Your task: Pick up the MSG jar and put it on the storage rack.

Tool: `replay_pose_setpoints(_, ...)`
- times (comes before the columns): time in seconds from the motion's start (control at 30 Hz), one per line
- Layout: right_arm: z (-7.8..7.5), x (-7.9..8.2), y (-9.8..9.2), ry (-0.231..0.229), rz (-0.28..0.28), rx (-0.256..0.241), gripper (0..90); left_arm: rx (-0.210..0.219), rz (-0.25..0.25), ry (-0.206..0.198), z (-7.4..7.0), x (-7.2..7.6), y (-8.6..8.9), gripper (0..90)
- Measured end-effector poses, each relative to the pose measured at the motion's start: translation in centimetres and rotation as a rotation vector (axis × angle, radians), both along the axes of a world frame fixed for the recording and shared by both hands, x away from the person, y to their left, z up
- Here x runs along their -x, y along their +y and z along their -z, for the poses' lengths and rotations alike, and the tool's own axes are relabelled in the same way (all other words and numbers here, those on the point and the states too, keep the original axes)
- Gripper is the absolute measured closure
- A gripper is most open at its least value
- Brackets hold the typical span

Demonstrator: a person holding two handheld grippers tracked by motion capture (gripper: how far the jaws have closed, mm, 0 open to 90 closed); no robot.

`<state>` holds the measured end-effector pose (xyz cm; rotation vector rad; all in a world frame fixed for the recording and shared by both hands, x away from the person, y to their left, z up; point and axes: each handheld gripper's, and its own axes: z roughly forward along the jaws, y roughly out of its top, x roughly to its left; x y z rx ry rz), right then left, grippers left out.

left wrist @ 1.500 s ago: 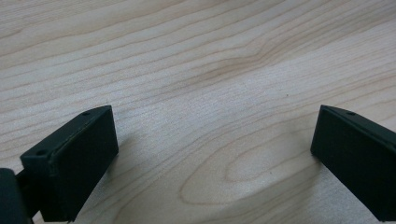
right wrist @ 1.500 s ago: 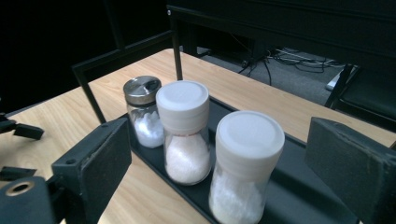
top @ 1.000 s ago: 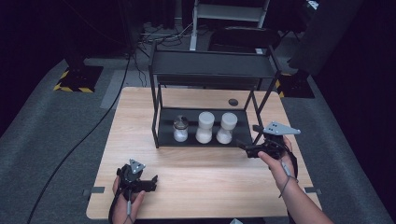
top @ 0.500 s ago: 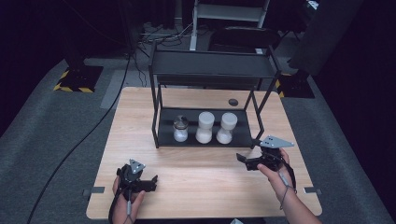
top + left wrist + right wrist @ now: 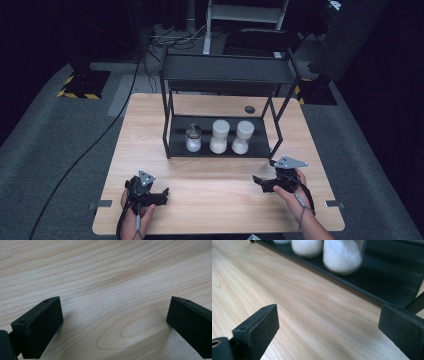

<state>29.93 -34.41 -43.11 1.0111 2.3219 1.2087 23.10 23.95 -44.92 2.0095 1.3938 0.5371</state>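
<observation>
High view: we record a wooden table (image 5: 215, 195) carrying a black two-tier rack (image 5: 225, 80); on its lower shelf (image 5: 257, 145) stand three jars in a row, upright and just beside one another, namely a small glass jar (image 5: 193, 138) with white contents at the left, a middle white jar (image 5: 219, 136) and a right white jar (image 5: 243, 137). We note our left gripper (image 5: 162, 196) held low over the table's near left part, well apart from the rack, and our right gripper (image 5: 257, 181) near the table's near right part, just in front of the rack's right front leg, its grey plate on top. Left gripper view: jaws spread wide, nothing between them, bare wood grain beneath. Right gripper view: jaws likewise spread wide and empty over the table; beyond them we list the front edge of the lower shelf (image 5: 387, 275) and the bottoms of the white-filled jars (image 5: 343, 255), near but apart from the jaws.
</observation>
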Motion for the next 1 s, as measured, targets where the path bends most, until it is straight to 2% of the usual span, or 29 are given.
replay_pose_setpoints(0.1, 0.5, 0.0, 0.1, 0.012, -0.002, 0.020, 3.1, 0.000, 0.000, 0.000, 0.0, 0.0, 0.0, 0.1)
replay_pose_setpoints(0.47, 2.0, 0.1, 0.1, 0.054, 0.023, 0.042, 3.1, 0.000, 0.000, 0.000, 0.0, 0.0, 0.0, 0.1)
replay_pose_setpoints(0.53, 2.1, 0.0, 0.4, 0.067, 0.029, 0.064, 3.3, 0.000, 0.000, 0.000, 0.0, 0.0, 0.0, 0.0)
replay_pose_setpoints(0.6, 1.9, -0.4, 0.5, 0.091, 0.010, 0.091, 3.1, 0.000, 0.000, 0.000, 0.0, 0.0, 0.0, 0.1)
replay_pose_setpoints(0.7, 1.8, -0.1, 1.1, 0.074, 0.017, 0.129, 1.9, -0.001, 0.001, 0.000, 0.0, 0.0, 0.0, 0.0)
replay_pose_setpoints(1.0, 1.7, -0.2, 1.2, 0.080, 0.023, 0.131, 1.2, -0.001, 0.001, 0.000, 0.0, 0.0, 0.0, 0.0)
